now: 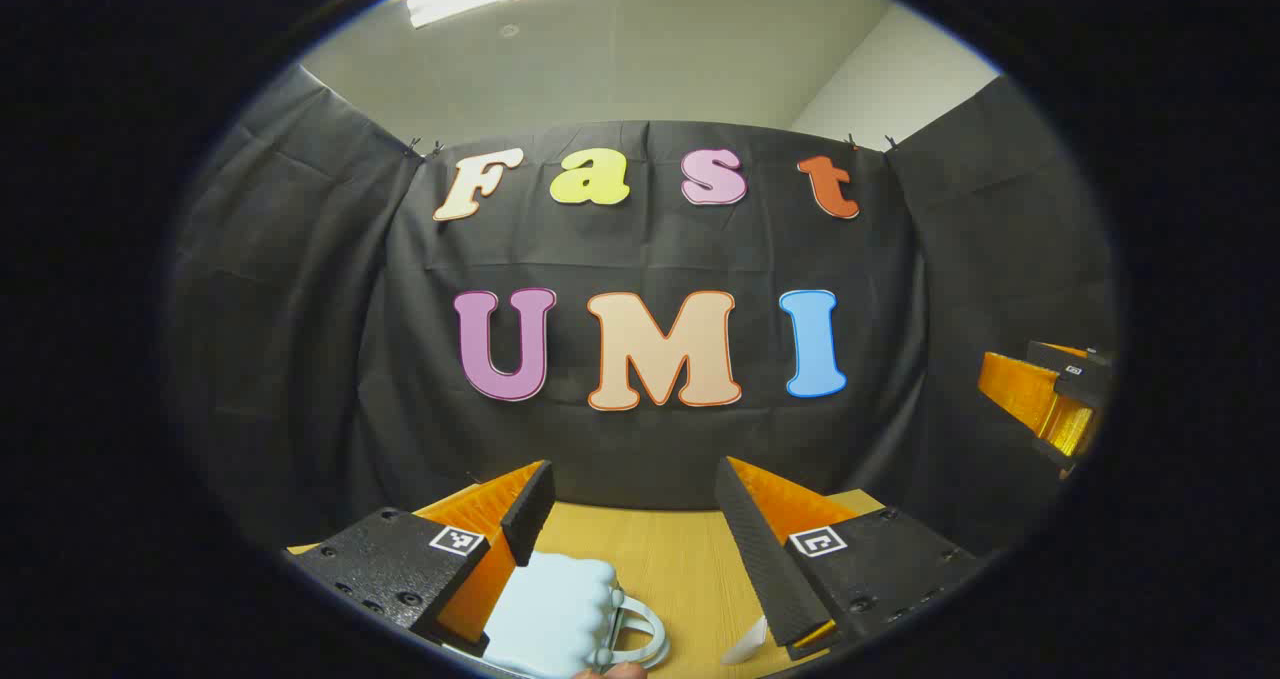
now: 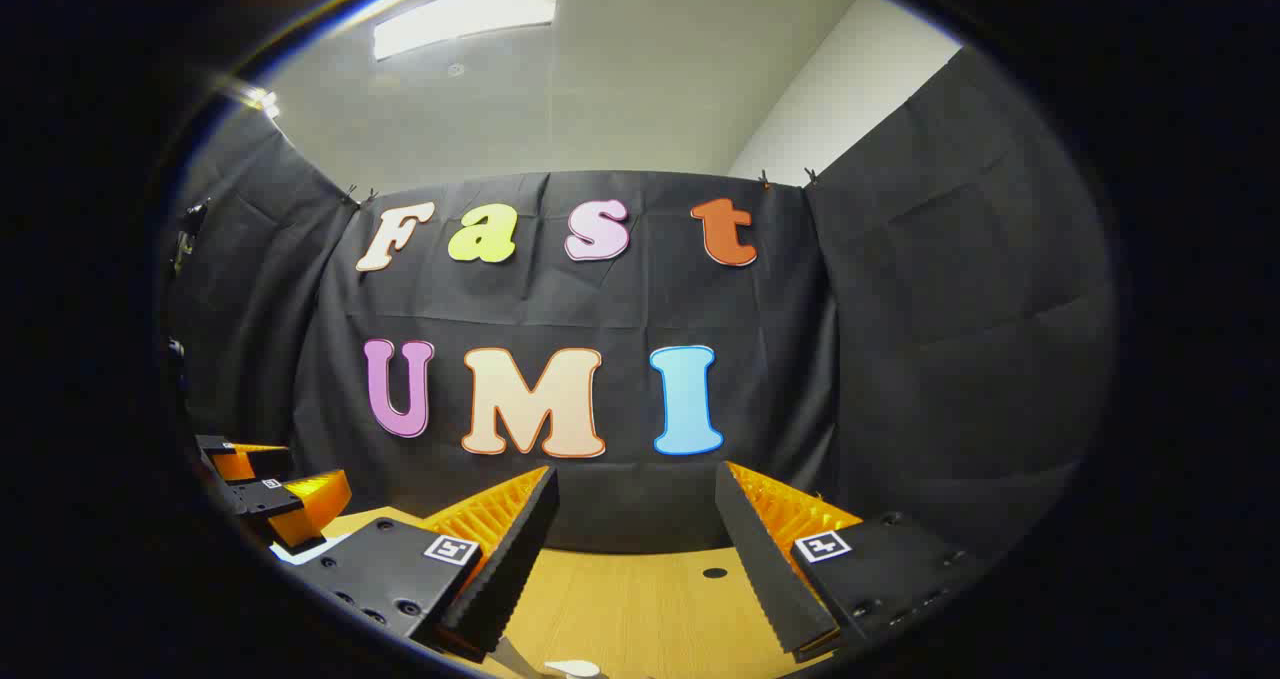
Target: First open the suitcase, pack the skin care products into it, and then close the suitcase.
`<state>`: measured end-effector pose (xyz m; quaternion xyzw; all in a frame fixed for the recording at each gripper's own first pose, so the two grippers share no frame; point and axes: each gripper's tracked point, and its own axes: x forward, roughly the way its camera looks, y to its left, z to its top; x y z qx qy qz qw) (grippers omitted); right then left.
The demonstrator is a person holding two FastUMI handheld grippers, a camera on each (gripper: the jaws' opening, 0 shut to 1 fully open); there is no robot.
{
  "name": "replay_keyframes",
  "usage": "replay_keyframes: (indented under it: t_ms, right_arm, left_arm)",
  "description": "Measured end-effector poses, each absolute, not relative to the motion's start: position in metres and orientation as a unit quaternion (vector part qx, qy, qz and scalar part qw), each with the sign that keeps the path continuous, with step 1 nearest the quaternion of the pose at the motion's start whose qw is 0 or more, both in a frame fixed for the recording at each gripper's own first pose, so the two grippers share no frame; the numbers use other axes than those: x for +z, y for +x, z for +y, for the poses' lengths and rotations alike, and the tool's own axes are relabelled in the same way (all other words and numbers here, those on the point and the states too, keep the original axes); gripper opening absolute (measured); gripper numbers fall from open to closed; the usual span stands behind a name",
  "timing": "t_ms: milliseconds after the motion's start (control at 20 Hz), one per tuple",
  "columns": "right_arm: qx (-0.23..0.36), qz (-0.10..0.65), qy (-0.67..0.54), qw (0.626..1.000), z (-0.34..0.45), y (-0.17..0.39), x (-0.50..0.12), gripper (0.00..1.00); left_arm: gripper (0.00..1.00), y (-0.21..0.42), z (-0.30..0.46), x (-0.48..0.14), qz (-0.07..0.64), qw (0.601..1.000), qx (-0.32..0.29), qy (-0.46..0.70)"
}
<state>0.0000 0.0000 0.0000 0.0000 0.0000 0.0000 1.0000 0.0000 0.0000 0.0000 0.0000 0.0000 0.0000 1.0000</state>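
Both grippers are held level, pointing forward at about the same height. The left gripper (image 1: 633, 519) has its two fingers spread wide, nothing pressed between them, their ridged inner faces turned toward each other. The right gripper (image 2: 635, 529) is just as wide apart and grips nothing. In the left gripper view the right gripper shows off at the right edge, raised and side-on; in the right gripper view the left gripper sits low at the left edge. A fingertip (image 1: 612, 671) of the person shows at the bottom of the left gripper view.
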Motion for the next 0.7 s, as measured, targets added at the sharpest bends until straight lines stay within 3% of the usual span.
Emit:
replay_keyframes:
  t_ms: [200, 700]
  right_arm:
    - [0.005, 0.008, -0.003, 1.000, 0.002, 0.002, -0.007, 0.98]
    - [-0.011, 0.052, -0.010, 0.999, -0.012, -0.005, -0.034, 0.99]
  left_arm:
    - [0.92, 0.001, -0.005, -0.020, 0.017, 1.000, -0.008, 0.005]
    - [0.94, 0.008, -0.008, -0.142, 0.171, 0.985, -0.026, 0.018]
